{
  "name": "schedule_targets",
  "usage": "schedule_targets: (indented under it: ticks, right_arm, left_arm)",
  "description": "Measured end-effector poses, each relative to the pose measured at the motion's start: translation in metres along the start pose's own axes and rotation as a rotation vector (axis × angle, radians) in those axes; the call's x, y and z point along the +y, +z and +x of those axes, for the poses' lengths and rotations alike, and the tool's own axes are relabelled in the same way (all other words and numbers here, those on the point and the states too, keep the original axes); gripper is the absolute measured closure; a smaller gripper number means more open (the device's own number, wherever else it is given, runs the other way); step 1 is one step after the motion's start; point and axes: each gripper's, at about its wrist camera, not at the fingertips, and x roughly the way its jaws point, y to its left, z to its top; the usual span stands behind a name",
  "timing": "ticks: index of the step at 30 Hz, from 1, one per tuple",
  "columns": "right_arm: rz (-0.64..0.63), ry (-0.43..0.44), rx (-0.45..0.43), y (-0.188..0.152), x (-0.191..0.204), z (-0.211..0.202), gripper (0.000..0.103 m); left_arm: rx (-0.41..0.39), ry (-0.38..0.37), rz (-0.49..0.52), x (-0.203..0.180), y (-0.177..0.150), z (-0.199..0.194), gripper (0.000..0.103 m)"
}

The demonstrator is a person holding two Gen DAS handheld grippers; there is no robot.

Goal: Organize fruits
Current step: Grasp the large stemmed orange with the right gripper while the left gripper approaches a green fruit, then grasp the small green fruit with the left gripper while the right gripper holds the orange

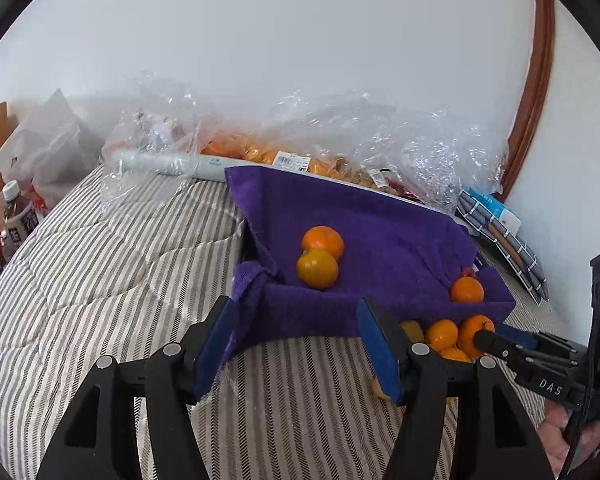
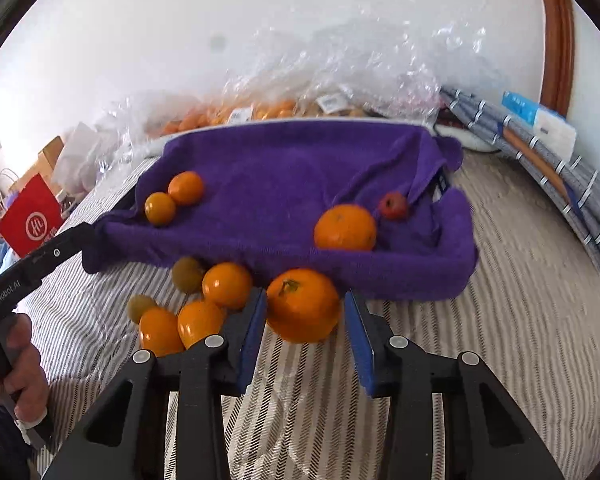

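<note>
A tray lined with a purple towel [image 2: 284,168] lies on the striped bed and also shows in the left wrist view [image 1: 380,220]. In it sit two small oranges [image 2: 174,198] at the left, a larger orange [image 2: 345,227] and a small red fruit [image 2: 394,206] at the right. In front of it lies a pile of loose oranges [image 2: 204,308]. My right gripper [image 2: 305,320] is open, its pads on either side of a big orange [image 2: 303,305] on the bed; the left pad touches it. My left gripper [image 1: 296,340] is open and empty before the tray's near edge.
Clear plastic bags with more fruit [image 1: 260,152] lie behind the tray against the wall. Folded grey cloths [image 2: 540,160] lie at the right. A red bag [image 2: 30,220] and a bottle [image 1: 16,216] stand off the bed's left side. Striped bedding [image 1: 100,260] lies left of the tray.
</note>
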Motion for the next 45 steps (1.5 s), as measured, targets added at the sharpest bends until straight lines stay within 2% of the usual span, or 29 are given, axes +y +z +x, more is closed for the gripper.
schedule_targets:
  ticks: [4,8,12,14,16,19,23,25,27,30,35,38,41,45]
  right_arm:
    - [-0.044,-0.014,0.016,0.004,0.007,0.008,0.060]
    - [-0.091,-0.075,0.082,0.003,0.012,0.025,0.059]
    - [-0.038,-0.035,0.089,0.006,0.002,0.025,0.060]
    - [-0.024,-0.053,0.077,0.004,-0.002,0.021,0.060]
    - [-0.023,-0.091,0.046,0.001,-0.007,0.012,0.060]
    - [-0.017,-0.123,0.018,-0.006,-0.016,0.000,0.060]
    - [0.008,-0.114,-0.011,-0.011,-0.023,-0.011,0.060]
    - [0.009,-0.116,-0.004,-0.009,-0.023,-0.009,0.060]
    - [0.003,-0.104,0.011,-0.008,-0.021,-0.005,0.060]
    - [0.002,-0.092,0.008,-0.007,-0.020,-0.004,0.060]
    - [0.027,-0.090,0.001,-0.008,-0.024,-0.006,0.060]
    - [0.028,-0.074,0.002,-0.008,-0.025,-0.006,0.060]
    - [0.021,-0.063,0.002,-0.008,-0.024,-0.005,0.060]
    - [0.014,-0.049,0.000,-0.008,-0.021,-0.006,0.060]
  left_arm:
    - [0.024,-0.005,-0.018,0.006,-0.002,0.000,0.042]
    - [0.038,-0.023,0.011,0.000,-0.005,0.001,0.042]
    - [0.090,-0.099,0.048,-0.010,-0.008,0.004,0.042]
    - [0.136,-0.155,0.054,-0.014,-0.011,0.008,0.042]
    - [0.164,-0.169,0.073,-0.020,-0.015,0.012,0.042]
    - [0.190,-0.195,0.112,-0.029,-0.019,0.014,0.050]
    - [0.255,-0.201,0.167,-0.042,-0.025,0.024,0.067]
    - [0.281,-0.219,0.170,-0.046,-0.026,0.031,0.070]
    - [0.288,-0.242,0.177,-0.050,-0.027,0.032,0.079]
    - [0.278,-0.219,0.174,-0.048,-0.027,0.030,0.079]
    - [0.255,-0.150,0.115,-0.032,-0.023,0.029,0.079]
    - [0.297,-0.145,0.164,-0.043,-0.025,0.037,0.078]
    - [0.294,-0.120,0.203,-0.049,-0.027,0.038,0.078]
    - [0.295,-0.139,0.182,-0.046,-0.025,0.038,0.079]
